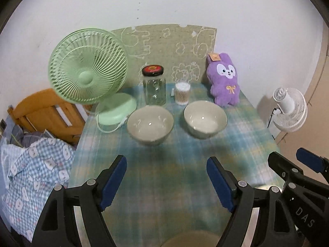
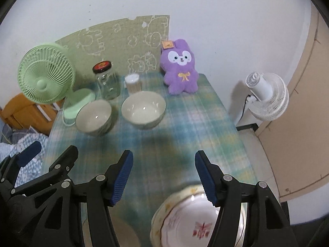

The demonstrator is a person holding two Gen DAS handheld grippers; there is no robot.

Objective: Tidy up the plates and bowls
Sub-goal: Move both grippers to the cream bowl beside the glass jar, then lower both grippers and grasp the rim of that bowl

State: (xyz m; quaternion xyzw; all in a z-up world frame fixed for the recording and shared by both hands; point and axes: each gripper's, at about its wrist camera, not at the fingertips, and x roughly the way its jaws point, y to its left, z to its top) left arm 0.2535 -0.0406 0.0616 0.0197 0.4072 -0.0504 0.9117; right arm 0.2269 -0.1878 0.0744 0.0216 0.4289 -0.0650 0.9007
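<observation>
Left gripper (image 1: 166,182): blue pads spread wide, nothing between them, over bare cloth. Right gripper (image 2: 163,177): pads likewise apart and empty, its right finger overlapping the rim of a floral plate (image 2: 185,224) lying at the near table edge; a tan dish (image 1: 191,239) shows partly below the left gripper. Two pale bowls, left bowl (image 1: 150,124) and right bowl (image 1: 205,118), stand side by side mid-table, apart from each other. Behind them: glass jar (image 1: 154,88), cotton-swab tub (image 1: 182,93), green fan (image 1: 88,68), purple plush rabbit (image 1: 225,80). Plaid tablecloth (image 1: 236,144) underneath. Hazards, judged: glazed rims may slip from the pads; an overreach could topple the jar or swabs; a dragged bowl could bunch the cloth; the near-edge plate could be knocked off.
</observation>
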